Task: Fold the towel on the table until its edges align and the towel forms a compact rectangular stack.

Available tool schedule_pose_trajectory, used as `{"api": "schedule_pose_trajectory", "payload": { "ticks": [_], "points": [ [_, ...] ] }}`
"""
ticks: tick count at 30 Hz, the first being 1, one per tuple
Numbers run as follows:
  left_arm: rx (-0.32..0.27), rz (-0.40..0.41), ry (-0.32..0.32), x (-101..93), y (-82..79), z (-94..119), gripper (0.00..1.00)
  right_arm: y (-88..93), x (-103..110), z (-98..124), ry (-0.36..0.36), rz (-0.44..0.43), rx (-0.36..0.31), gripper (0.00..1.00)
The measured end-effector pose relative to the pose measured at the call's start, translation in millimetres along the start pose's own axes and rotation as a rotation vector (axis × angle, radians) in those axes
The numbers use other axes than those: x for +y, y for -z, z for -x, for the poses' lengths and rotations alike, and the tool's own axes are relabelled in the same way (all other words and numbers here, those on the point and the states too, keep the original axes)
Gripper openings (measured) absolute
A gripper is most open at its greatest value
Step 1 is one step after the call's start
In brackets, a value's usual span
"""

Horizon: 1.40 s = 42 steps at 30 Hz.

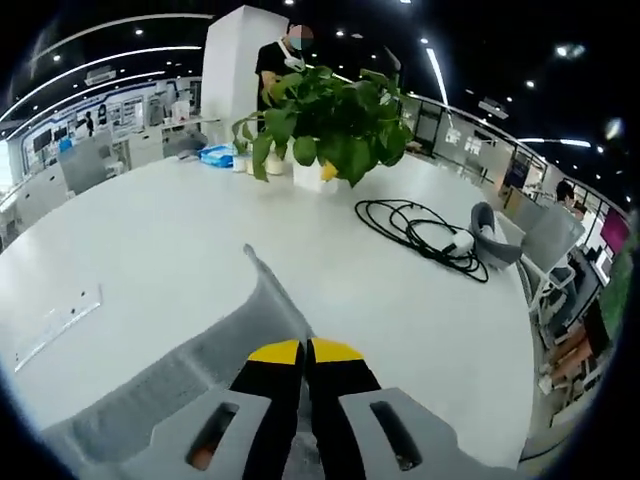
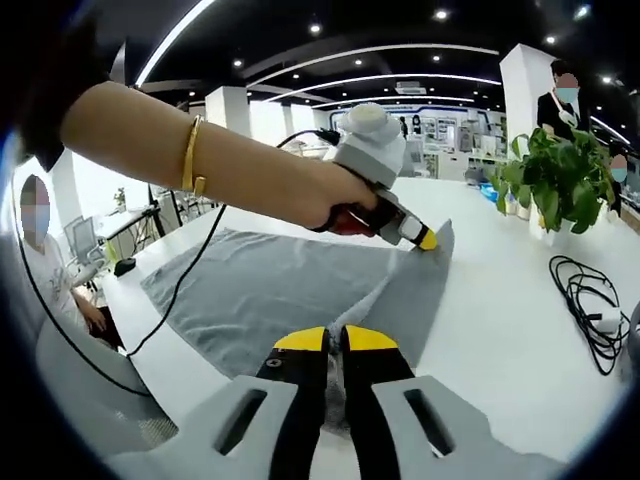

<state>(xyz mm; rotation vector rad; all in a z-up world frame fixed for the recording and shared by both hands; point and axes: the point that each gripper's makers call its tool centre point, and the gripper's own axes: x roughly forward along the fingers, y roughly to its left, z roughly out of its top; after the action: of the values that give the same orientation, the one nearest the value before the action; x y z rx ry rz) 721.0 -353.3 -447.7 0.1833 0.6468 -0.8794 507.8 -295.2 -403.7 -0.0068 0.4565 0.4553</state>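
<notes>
**Towel: two corners pinched and raised, fold pending**

**Left gripper view.** The towel (image 1: pixel 225 345), grey, lies on the white table (image 1: pixel 150 240) and rises as a peaked flap from the left gripper (image 1: pixel 303 350), its point standing toward 11 o'clock of the jaw tips. The yellow-tipped jaws stand almost together, clamped on the cloth's edge. Beyond, at 12 o'clock, a potted plant (image 1: pixel 335 125); at 2 o'clock, a coiled black cable (image 1: pixel 420 230). The cloth's bulk falls away toward 8 o'clock.

**Right gripper view.** The towel spreads flat across the table (image 2: pixel 500 290), its long axis running from 9 o'clock to 2 o'clock. The right gripper (image 2: pixel 335 340) holds a near edge, jaws narrowed to a slit on the fabric. At 1 o'clock the left gripper (image 2: pixel 425 240), carried by a hand (image 2: pixel 320 195) wearing a gold bangle (image 2: pixel 190 155), lifts the far corner into a peak. The raised edge runs between the two grippers, so both stand on one side; the free, flat half lies toward 10 o'clock, judged to be the direction of the coming fold.
</notes>
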Motion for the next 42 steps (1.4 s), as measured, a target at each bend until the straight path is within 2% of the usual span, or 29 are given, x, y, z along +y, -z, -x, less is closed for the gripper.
{"api": "schedule_pose_trajectory", "payload": {
  "ticks": [1, 4, 5, 9, 15, 21, 24, 25, 26, 28, 29, 32, 42],
  "points": [
    [-0.004, 0.001, -0.009, 2.1, -4.2, 9.2, 0.01, -2.7, 6.0, -1.7, -0.011, 0.006, -0.004, 0.03],
    [-0.025, 0.005, -0.025, 16.4, -0.6, 25.1, 0.01, -8.6, 19.7, -4.9, -0.038, 0.036, -0.003, 0.03],
    [-0.027, 0.001, -0.027, 15.0, -5.9, 30.4, 0.01, -10.8, 23.4, -5.7, -0.044, 0.045, -0.005, 0.03],
    [-0.034, 0.023, -0.051, 33.6, 4.8, 44.6, 0.01, -14.7, 35.7, -8.2, -0.061, 0.067, -0.001, 0.03],
    [-0.049, 0.033, -0.071, 46.7, 11.1, 65.3, 0.01, -18.4, 52.2, -6.3, -0.079, 0.071, 0.005, 0.03],
    [-0.065, 0.053, -0.084, 55.5, 12.0, 81.7, 0.01, -24.6, 70.7, -14.0, -0.106, 0.091, 0.001, 0.03],
    [-0.072, 0.064, -0.102, 63.4, 13.9, 92.4, 0.01, -31.7, 88.0, -15.7, -0.149, 0.089, -0.014, 0.00],
    [-0.078, 0.083, -0.084, 65.1, 14.3, 93.3, 0.01, -33.3, 95.4, -17.7, -0.166, 0.120, -0.019, 0.00],
    [-0.096, 0.087, -0.065, 61.0, 11.5, 94.2, 0.01, -31.6, 97.6, -19.0, -0.169, 0.150, -0.012, 0.00],
    [-0.098, 0.076, -0.062, 56.3, 11.1, 95.6, 0.01, -24.7, 100.7, -24.3, -0.170, 0.151, 0.010, 0.00],
    [-0.078, 0.057, -0.079, 61.5, 20.0, 101.4, 0.01, -23.8, 100.8, -25.3, -0.169, 0.143, 0.009, 0.00],
    [-0.077, 0.080, -0.085, 66.4, 25.7, 103.4, 0.01, -21.9, 102.5, -24.1, -0.166, 0.123, 0.010, 0.00],
    [-0.073, 0.079, -0.086, 70.7, 26.9, 104.4, 0.01, -11.0, 98.1, -26.5, -0.157, 0.147, 0.046, 0.00]
  ]
}}
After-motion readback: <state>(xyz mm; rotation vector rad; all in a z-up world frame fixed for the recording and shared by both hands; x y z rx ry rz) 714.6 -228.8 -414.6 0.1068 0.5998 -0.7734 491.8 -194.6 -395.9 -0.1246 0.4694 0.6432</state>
